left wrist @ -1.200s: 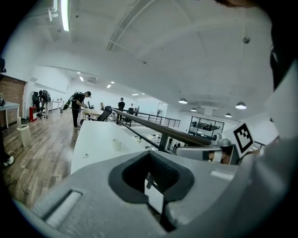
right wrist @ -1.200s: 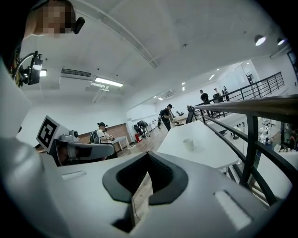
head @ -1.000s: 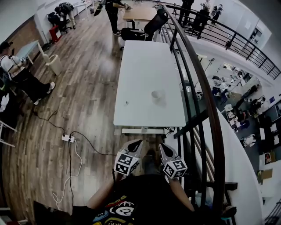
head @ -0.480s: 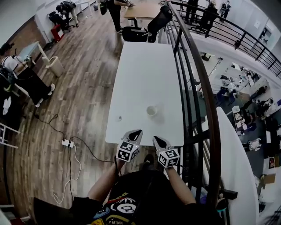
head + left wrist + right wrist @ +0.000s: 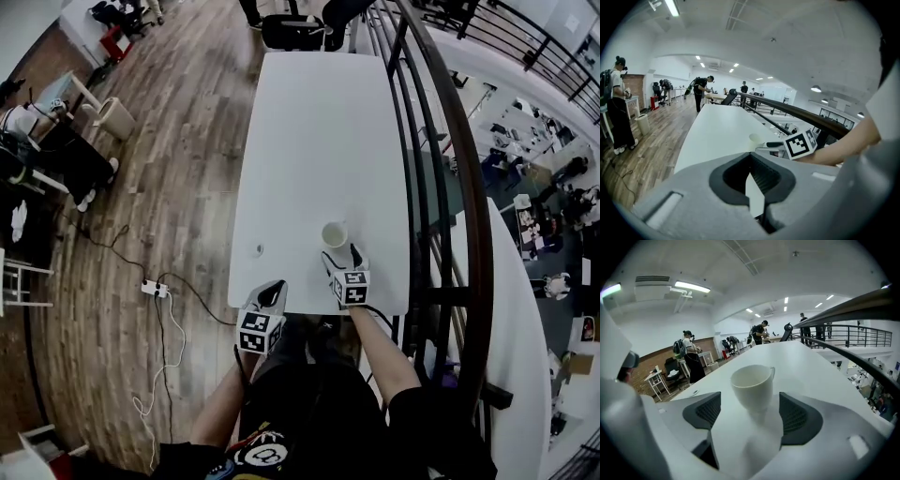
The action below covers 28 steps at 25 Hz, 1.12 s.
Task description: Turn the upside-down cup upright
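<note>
A white cup (image 5: 335, 232) with a handle stands on the long white table (image 5: 319, 122), near its front right corner. The cup's (image 5: 752, 387) upper face shows a round rim; I cannot tell whether that is its mouth or its base. My right gripper (image 5: 339, 255) sits just short of the cup, and its jaws are opening. In the right gripper view (image 5: 750, 417) the cup stands beyond the two pads, untouched. My left gripper (image 5: 274, 292) hangs at the table's front edge, shut and empty (image 5: 750, 157). Ahead of it and to the right are the cup (image 5: 755, 139) and the right gripper (image 5: 769, 146).
A small dark object (image 5: 259, 249) lies on the table left of the cup. A black railing (image 5: 450, 187) runs along the table's right side, over a drop to a lower floor. A power strip with cables (image 5: 155, 289) lies on the wood floor at left. People stand far off.
Both grippers have come forward and down from in front of my body to the table's near edge. The right gripper has reached the cup and its jaws have parted. The left stays shut.
</note>
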Available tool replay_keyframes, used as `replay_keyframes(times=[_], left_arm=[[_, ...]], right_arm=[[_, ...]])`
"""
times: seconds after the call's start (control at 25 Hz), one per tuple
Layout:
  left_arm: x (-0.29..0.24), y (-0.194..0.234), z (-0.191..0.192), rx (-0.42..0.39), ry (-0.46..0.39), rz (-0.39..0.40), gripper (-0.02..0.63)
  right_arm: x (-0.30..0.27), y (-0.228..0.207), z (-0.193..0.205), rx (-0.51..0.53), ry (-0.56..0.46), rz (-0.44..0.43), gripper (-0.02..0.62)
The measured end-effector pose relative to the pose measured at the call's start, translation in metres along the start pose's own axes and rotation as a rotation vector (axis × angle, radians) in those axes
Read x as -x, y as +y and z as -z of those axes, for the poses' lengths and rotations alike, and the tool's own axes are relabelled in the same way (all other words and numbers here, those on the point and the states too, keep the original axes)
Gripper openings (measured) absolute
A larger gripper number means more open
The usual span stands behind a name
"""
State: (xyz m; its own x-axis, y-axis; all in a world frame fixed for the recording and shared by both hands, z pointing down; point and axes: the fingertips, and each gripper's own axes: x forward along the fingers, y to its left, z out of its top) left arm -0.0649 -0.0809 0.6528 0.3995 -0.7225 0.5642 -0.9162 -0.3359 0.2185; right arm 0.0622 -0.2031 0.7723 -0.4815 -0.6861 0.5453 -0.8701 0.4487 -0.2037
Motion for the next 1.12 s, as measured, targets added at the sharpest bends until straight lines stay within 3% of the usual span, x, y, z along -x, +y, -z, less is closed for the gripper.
replay_keyframes(times=[0.08, 0.2, 0.28, 0.36, 0.48, 0.68, 0.72, 0.8, 0.88, 0.96, 1.04, 1.12], left_arm=[[-0.002, 0.013, 0.007, 0.034, 0.022, -0.011, 0.005], [-0.005, 0.018, 0.018, 0.02, 0.06, 0.004, 0.005], [-0.01, 0.016, 0.02, -0.006, 0.076, 0.023, 0.005], [-0.017, 0.019, 0.014, -0.023, 0.076, 0.027, 0.005], [-0.036, 0.029, -0.006, -0.009, 0.074, 0.026, 0.005], [-0.084, 0.017, -0.053, 0.062, 0.14, 0.156, 0.006], [-0.092, 0.009, -0.06, 0.049, 0.163, 0.192, 0.021], [-0.105, -0.011, -0.066, 0.016, 0.214, 0.271, 0.154], [-0.113, -0.03, -0.068, 0.004, 0.256, 0.328, 0.219], [-0.12, -0.038, -0.066, -0.012, 0.286, 0.318, 0.215], [-0.127, -0.039, -0.066, 0.0, 0.306, 0.276, 0.121], [-0.13, -0.041, -0.065, 0.079, 0.321, 0.271, 0.065]], right_arm=[[-0.027, -0.005, -0.002, 0.019, 0.034, 0.023, 0.416], [-0.05, -0.006, -0.006, 0.023, 0.035, 0.041, 0.456], [-0.058, -0.005, -0.007, 0.024, 0.031, 0.044, 0.452], [-0.062, -0.005, -0.008, 0.05, 0.031, 0.043, 0.407], [-0.061, 0.003, -0.006, 0.131, 0.047, 0.002, 0.408], [-0.02, 0.036, -0.031, 0.266, -0.003, -0.101, 0.408], [-0.009, 0.045, -0.04, 0.293, -0.02, -0.125, 0.408], [0.011, 0.061, -0.056, 0.35, -0.047, -0.162, 0.408], [0.025, 0.07, -0.07, 0.427, -0.061, -0.168, 0.41], [0.035, 0.072, -0.083, 0.506, -0.065, -0.142, 0.41], [0.042, 0.07, -0.088, 0.56, -0.073, -0.114, 0.41], [0.049, 0.068, -0.088, 0.607, -0.079, -0.082, 0.408]])
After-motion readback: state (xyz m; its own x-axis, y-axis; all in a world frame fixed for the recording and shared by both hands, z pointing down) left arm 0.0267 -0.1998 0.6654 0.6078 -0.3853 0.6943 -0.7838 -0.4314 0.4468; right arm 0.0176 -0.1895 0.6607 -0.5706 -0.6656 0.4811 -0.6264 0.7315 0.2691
